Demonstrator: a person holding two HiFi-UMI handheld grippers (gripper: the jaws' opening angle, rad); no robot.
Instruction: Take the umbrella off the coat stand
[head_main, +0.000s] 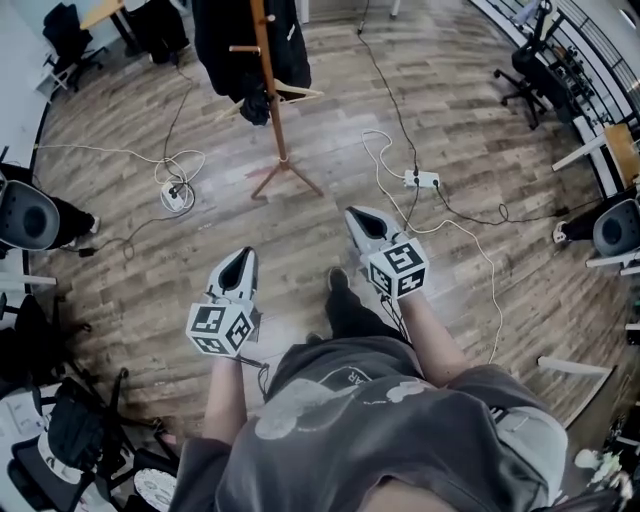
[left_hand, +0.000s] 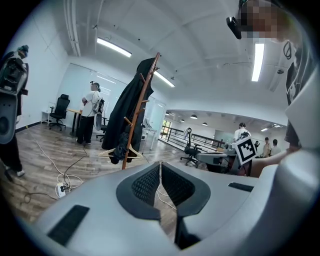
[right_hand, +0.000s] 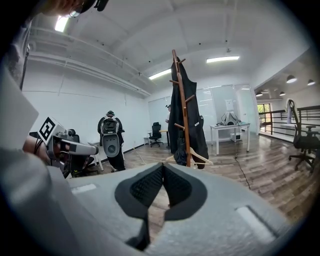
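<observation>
You're on the approach, left gripper (head_main: 243, 256) and right gripper (head_main: 358, 216) closed and empty; next, reach the coat stand (head_main: 277, 130) at twelve o'clock.

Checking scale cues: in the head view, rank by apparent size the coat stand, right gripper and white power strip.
1. Coat stand, largest.
2. Right gripper, nearer the camera, so enlarged.
3. White power strip, smallest.

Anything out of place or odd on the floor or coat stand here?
Nothing damaged or spilled. Loose cables trail across the floor on both sides of the coat stand, with a white power strip lying in the open: a likely trip hazard. A bare wooden hanger hangs low beside the dark coat.
</observation>
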